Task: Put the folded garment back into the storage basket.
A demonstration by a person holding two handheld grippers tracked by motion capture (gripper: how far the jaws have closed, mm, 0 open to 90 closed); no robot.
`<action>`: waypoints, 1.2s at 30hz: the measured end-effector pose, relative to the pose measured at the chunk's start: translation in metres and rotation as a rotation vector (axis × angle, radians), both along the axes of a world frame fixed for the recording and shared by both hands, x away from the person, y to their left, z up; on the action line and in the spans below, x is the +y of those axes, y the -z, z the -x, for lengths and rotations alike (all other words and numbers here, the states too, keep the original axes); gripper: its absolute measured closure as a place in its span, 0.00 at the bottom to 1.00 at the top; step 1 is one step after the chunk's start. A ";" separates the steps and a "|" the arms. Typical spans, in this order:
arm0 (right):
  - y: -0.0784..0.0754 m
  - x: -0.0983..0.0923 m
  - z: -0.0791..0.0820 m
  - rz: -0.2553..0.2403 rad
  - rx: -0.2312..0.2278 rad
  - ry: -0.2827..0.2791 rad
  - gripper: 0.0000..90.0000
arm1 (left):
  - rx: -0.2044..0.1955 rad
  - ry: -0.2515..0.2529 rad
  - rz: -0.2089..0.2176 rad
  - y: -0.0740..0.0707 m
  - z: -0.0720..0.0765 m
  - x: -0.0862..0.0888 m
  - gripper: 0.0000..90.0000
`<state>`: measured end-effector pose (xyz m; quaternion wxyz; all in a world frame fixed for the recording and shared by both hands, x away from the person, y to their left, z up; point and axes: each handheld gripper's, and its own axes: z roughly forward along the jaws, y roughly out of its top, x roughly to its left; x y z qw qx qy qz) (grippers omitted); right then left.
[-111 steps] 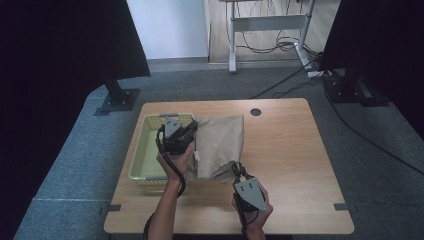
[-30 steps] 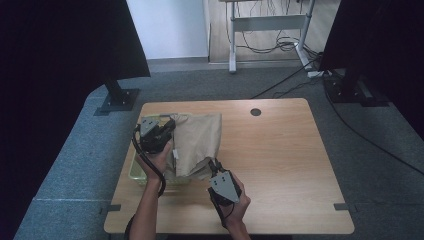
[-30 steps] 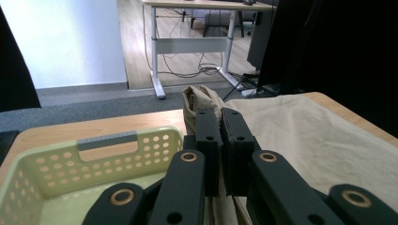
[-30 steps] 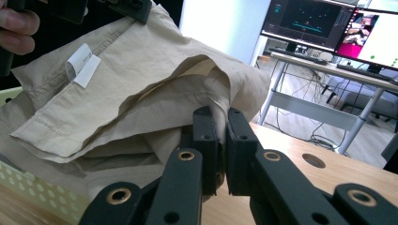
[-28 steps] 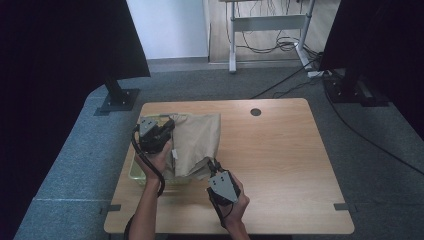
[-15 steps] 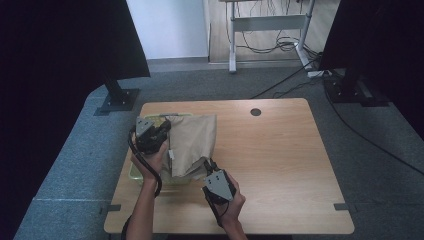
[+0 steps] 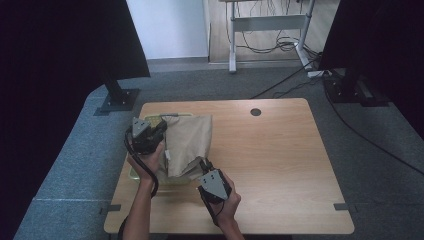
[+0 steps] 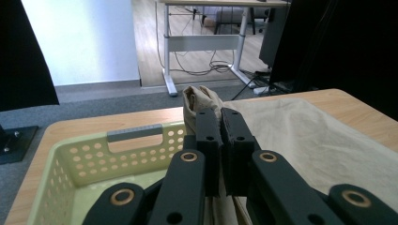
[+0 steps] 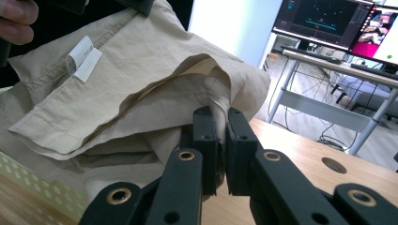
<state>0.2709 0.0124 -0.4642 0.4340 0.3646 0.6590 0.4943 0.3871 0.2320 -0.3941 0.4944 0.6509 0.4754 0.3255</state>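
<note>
1. Left gripper point(image 7: 159, 131): closed on a bunched fold of the beige garment point(image 7: 189, 142), at the garment's upper left corner. In the left gripper view, the jaws stand together with cloth point(image 8: 199, 101) pinched between them, above the open basket point(image 8: 84, 154).
2. Right gripper point(image 7: 205, 165): closed on the garment's lower right edge. The right gripper view shows a fold of fabric point(image 9: 220, 101) clamped between the pads, with layered cloth and a white label point(image 9: 84, 58) behind it.
3. Beige garment: loosely folded and held off the tabletop point(image 7: 280, 150) between both grippers. It hangs partly over the pale green perforated basket point(image 7: 150, 121), whose far rim shows above it in the high view; its right half lies over bare wood.
4. Basket: stands at the left side of the tabletop. As far as the left gripper view shows, its near compartment holds nothing yet.
5. Progress, as judged: the work appears to be placing the garment into the basket. Done: both corners secured, garment gathered and brought over the basket's right side. Left: carrying the cloth fully inside the rim, lowering it, and opening both grippers.
6. Point of care, as judged: the trailing lower layers may drape outside the basket wall unless the right gripper brings them in.
</note>
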 end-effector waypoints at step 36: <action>-0.002 0.027 -0.010 0.004 0.013 -0.039 0.94 | 0.002 -0.045 0.001 -0.003 -0.005 0.027 0.96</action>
